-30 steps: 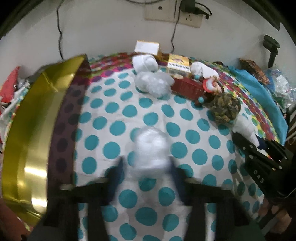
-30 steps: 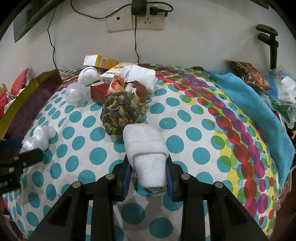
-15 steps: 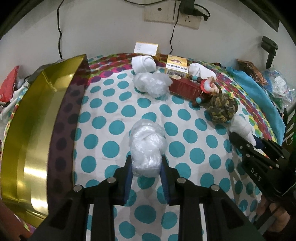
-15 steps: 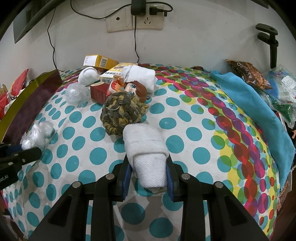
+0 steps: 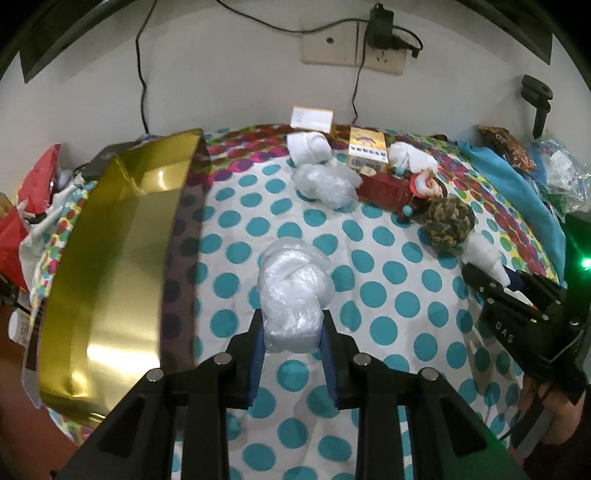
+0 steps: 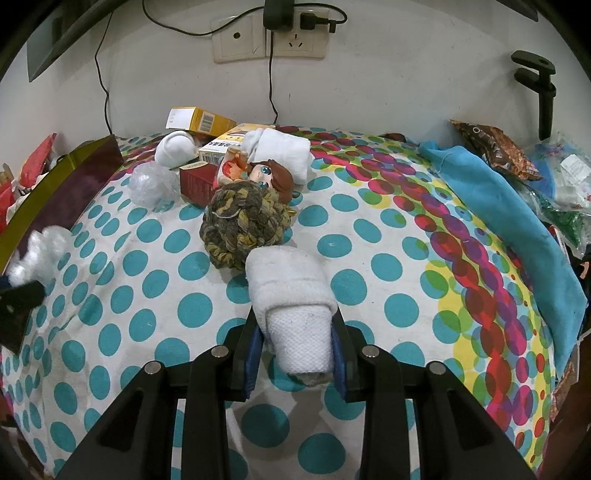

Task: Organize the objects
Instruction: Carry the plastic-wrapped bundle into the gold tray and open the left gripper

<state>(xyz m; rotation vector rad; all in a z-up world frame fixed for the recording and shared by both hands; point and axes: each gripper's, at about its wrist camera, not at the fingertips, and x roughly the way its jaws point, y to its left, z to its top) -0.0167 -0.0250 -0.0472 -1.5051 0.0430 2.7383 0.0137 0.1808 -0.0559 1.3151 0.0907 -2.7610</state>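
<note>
My left gripper [image 5: 292, 341] clamps a crumpled clear plastic bag [image 5: 293, 291], my right gripper [image 6: 297, 352] a rolled white towel [image 6: 295, 306]; the gold box [image 5: 110, 266] at left looks empty, far clutter unsorted

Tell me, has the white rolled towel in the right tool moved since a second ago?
No. The white rolled towel sits against the braided yarn ball, same as before, with the right tool shut on it.

Wall: white, wall socket [image 6: 269, 38] with black plug [image 6: 277, 14] and cables
Clamp: black clamp [image 6: 537, 86], far right
Cloth: spotted tablecloth [image 6: 369, 221] on the table
</note>
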